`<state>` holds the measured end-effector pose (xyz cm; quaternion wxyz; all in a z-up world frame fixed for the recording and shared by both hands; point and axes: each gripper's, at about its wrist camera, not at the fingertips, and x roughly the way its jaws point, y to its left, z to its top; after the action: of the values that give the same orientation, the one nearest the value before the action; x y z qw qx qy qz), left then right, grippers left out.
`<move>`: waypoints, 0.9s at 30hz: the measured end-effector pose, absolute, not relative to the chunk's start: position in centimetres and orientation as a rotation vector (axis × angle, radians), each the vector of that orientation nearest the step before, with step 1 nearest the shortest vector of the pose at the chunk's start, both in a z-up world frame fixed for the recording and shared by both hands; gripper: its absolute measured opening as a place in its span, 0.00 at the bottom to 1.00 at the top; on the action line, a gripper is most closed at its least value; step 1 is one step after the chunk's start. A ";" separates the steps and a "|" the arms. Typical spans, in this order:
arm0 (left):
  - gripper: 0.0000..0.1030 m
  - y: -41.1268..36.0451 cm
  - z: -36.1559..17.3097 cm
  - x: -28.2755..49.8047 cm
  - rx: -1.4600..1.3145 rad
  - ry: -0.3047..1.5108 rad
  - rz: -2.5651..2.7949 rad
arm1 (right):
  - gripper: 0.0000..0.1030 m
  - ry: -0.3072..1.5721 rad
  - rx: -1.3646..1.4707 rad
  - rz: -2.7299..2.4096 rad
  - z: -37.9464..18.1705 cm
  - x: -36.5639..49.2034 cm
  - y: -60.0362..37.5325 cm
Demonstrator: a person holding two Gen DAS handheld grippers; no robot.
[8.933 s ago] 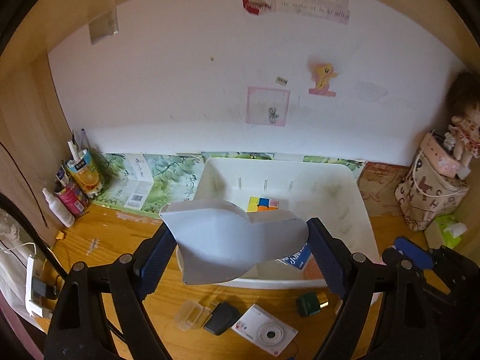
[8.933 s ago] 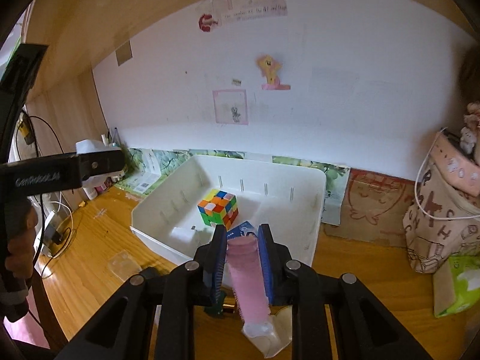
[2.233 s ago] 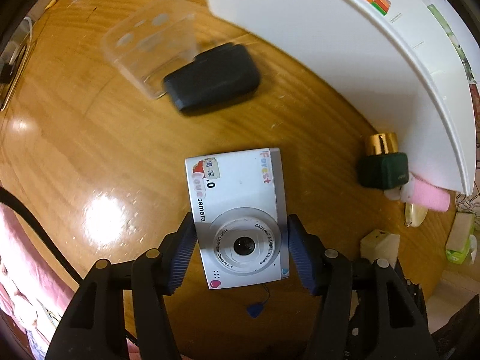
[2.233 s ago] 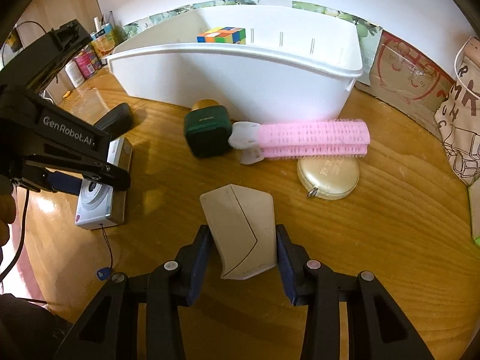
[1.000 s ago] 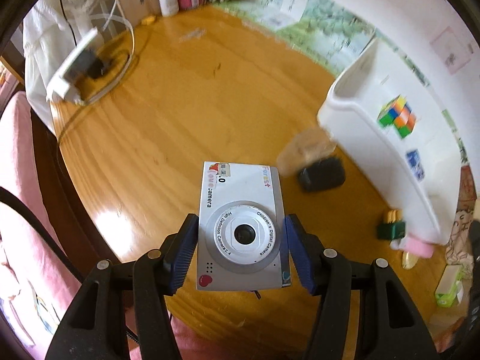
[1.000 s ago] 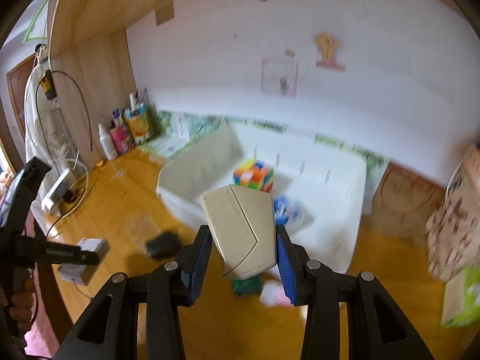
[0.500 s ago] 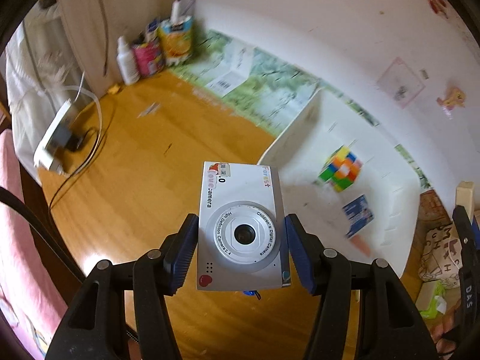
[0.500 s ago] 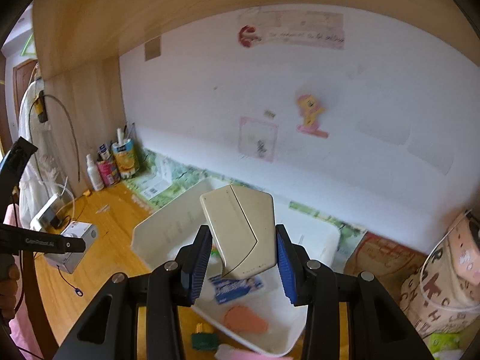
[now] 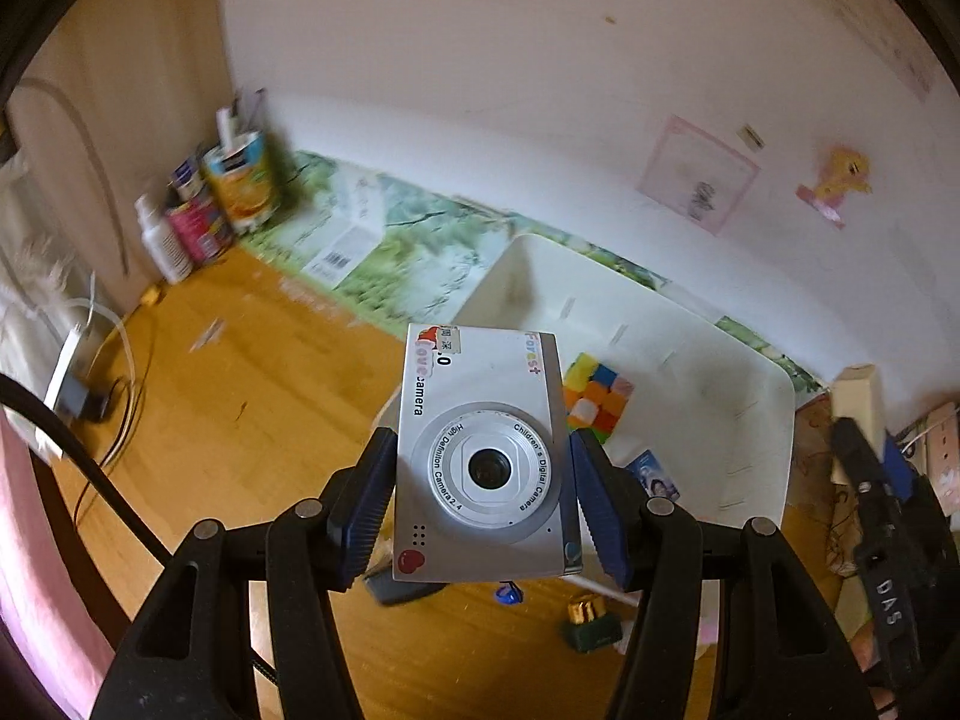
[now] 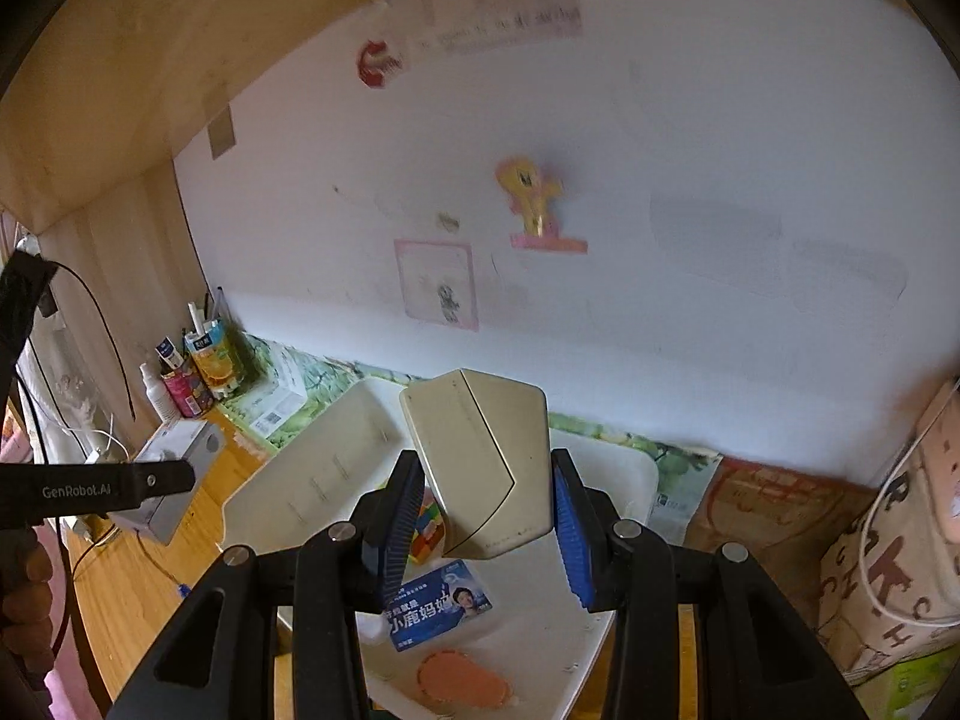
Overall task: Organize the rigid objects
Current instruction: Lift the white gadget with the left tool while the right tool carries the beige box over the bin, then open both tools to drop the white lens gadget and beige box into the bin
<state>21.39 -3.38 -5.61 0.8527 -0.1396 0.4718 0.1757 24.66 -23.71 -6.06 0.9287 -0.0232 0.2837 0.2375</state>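
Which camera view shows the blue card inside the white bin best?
The right wrist view. There the blue card lies in plain sight on the floor of the white bin, with its print and portrait readable. In the left wrist view the same card is small, blurred and partly hidden behind the left gripper.

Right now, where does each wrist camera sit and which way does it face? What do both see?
Left wrist: rides the left gripper, tilted down over the white bin; its fingers clamp the toy camera; the right gripper shows at the right edge.
Right wrist: rides the right gripper, facing the wall above the bin, clamping a beige block; the left gripper and hand show at left.
Shared: bin, puzzle cube, blue card, toy camera, beige block.
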 end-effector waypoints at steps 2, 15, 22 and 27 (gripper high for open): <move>0.60 -3.8 -6.5 22.5 -0.278 1.020 0.364 | 0.41 0.601 -0.041 0.494 -7.0 25.4 -23.7; 0.60 -6.3 -12.1 27.1 -0.260 1.148 0.309 | 0.41 0.748 0.013 0.490 -12.8 28.4 -25.6; 0.60 -6.3 -14.7 28.0 -0.319 1.188 0.364 | 0.41 0.794 -0.002 0.503 -14.7 28.1 -26.3; 0.60 -6.7 -13.4 28.2 -0.274 1.128 0.381 | 0.46 0.794 0.012 0.515 -15.2 27.3 -26.7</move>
<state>28.19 -6.74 -13.40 0.8190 -0.1286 0.5297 0.1791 27.31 -26.70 -15.17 0.8901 0.0058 0.3823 0.2479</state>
